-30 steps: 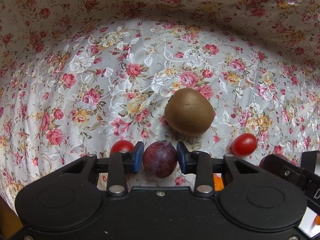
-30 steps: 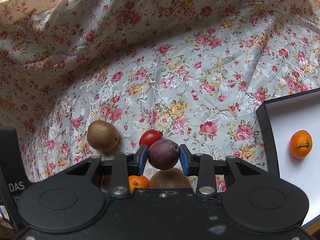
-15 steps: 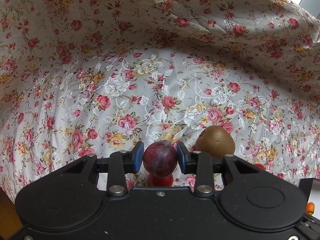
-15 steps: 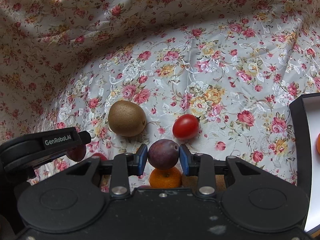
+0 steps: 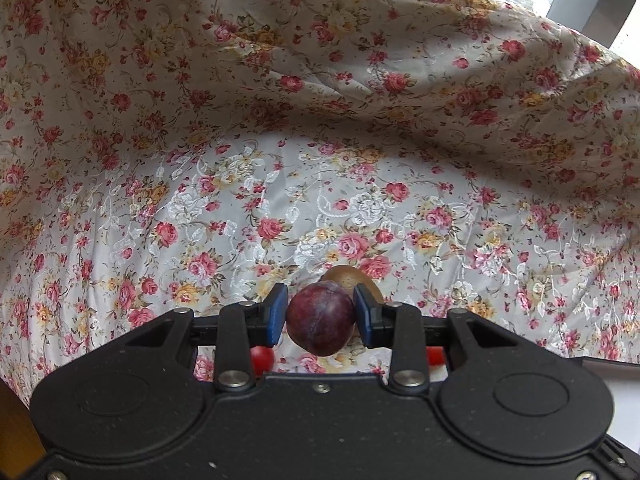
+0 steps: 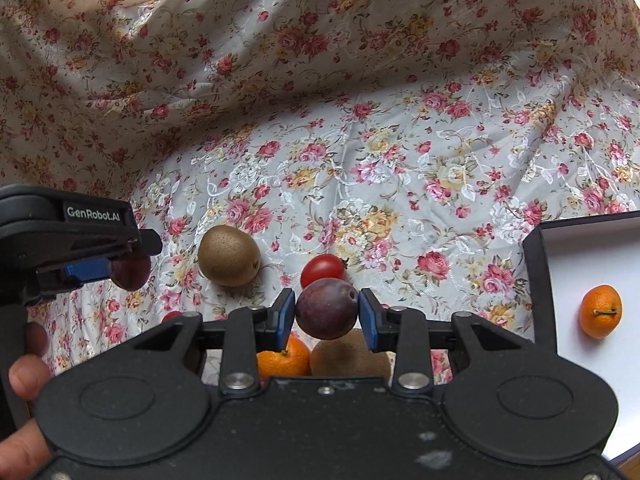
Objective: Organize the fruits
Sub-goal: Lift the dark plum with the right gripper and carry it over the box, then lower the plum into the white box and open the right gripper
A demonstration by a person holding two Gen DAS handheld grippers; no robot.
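Both grippers have risen since a second ago, each carrying its plum clear of the floral cloth [image 6: 400, 184]; in the left wrist view the kiwi that stood large ahead of the fingers now peeks out just behind the fruit.

Left gripper [image 5: 320, 316] is clamped on a dark purple plum [image 5: 320, 322], the blue pads [image 5: 276, 314] pressing both its sides. Right gripper [image 6: 326, 314] likewise grips a second plum [image 6: 326, 314] between its pads.

Counted in the right wrist view: two plums, both held; two kiwis, one [image 6: 228, 254] lying on the cloth toward its left side, the other [image 6: 350, 356] partly hidden under the right gripper; two mandarins, one [image 6: 284, 356] on the cloth beside that hidden kiwi, the other [image 6: 600, 310] lying alone inside the white tray with a black rim [image 6: 538, 280] at the cloth's right edge; two red tomatoes, one [image 6: 323, 270] just beyond the right plum, another [image 6: 172, 315] showing only as a sliver near the left gripper.

Its side reads "GenRobot.AI" in white letters. A person's fingers [image 6: 24, 376] wrap that gripper's handle.
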